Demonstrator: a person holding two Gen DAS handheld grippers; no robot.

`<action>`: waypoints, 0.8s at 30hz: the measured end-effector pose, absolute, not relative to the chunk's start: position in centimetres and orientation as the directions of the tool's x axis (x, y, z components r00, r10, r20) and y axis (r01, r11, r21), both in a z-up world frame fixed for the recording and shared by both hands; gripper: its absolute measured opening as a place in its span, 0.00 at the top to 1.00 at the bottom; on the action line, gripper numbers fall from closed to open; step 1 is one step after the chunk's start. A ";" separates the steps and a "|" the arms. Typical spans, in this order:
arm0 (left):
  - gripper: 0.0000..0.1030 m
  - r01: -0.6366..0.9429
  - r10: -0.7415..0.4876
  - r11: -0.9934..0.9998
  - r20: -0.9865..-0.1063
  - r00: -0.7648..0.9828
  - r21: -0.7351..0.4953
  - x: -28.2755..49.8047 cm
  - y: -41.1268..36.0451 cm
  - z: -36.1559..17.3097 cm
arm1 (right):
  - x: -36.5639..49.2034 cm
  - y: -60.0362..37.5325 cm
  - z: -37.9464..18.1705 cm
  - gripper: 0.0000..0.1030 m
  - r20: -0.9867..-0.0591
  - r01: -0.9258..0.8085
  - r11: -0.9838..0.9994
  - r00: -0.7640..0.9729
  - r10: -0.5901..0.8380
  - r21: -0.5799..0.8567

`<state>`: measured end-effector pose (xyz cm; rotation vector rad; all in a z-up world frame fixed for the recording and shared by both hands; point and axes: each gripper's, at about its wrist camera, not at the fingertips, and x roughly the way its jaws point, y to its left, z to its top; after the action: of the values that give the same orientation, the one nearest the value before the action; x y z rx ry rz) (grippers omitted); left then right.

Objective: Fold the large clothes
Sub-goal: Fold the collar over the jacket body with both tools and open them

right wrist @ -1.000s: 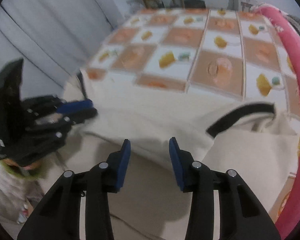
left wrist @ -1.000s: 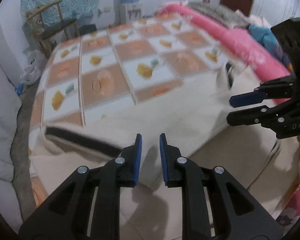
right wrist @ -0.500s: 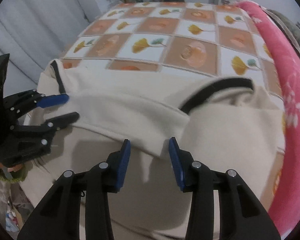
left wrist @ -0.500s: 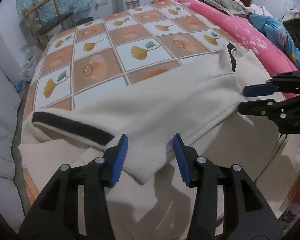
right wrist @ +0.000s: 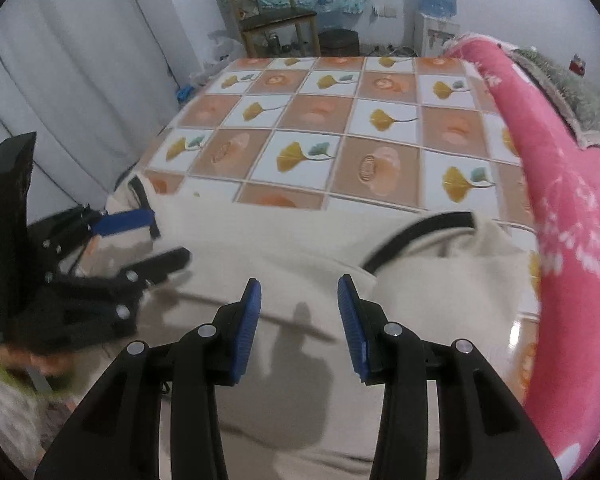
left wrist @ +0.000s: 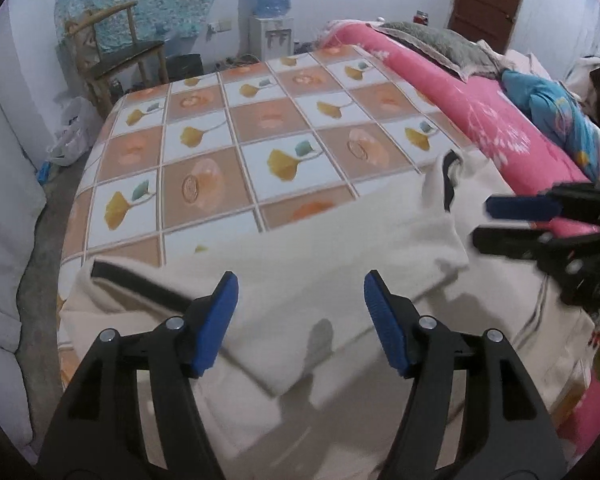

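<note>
A large cream garment (left wrist: 340, 264) with black cuff bands lies folded on the near end of the bed; it also shows in the right wrist view (right wrist: 284, 248). One black cuff (left wrist: 140, 284) lies at the left, another (right wrist: 416, 236) at the right. My left gripper (left wrist: 300, 316) is open and empty above the garment's folded edge. My right gripper (right wrist: 298, 320) is open and empty above the garment's middle. Each gripper shows in the other's view: the right one (left wrist: 512, 220) and the left one (right wrist: 148, 236).
The bed has a tiled leaf-pattern sheet (left wrist: 268, 128). A pink quilt (right wrist: 560, 184) runs along the right side. A wooden chair (left wrist: 116, 52) and a water dispenser (left wrist: 274, 12) stand by the far wall. A grey curtain (right wrist: 60, 80) hangs at the left.
My left gripper has opened wider, letting go of the folded cream edge, which now lies flat. Both grippers have drawn back and up from the garment.
</note>
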<state>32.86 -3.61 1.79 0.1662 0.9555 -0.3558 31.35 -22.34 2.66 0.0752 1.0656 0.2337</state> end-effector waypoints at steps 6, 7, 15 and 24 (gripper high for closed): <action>0.33 0.326 -0.130 0.944 -0.865 0.485 0.041 34.3 -4.2 -2.0 | 33.6 -20.9 -3.3 0.62 -0.908 -0.095 0.991 0.398 0.128 0.098; 0.32 0.330 -0.138 0.944 -0.865 0.483 0.034 34.3 -4.0 -2.5 | 33.4 -20.8 -3.7 0.62 -0.902 -0.092 0.991 0.413 0.124 0.093; 0.32 0.328 -0.128 0.943 -0.845 0.519 0.059 32.8 -3.5 -1.2 | 29.5 -20.5 -0.4 0.61 -0.868 -0.117 0.989 0.478 0.135 0.089; 0.27 0.330 -0.109 0.939 -0.834 0.540 0.091 26.6 -1.3 2.5 | 21.6 -20.2 3.4 0.25 -0.779 -0.126 0.982 0.598 0.186 0.139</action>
<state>26.58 -1.28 2.50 0.2498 0.9674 -0.2646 21.58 -20.16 3.40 0.0716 0.9122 0.1813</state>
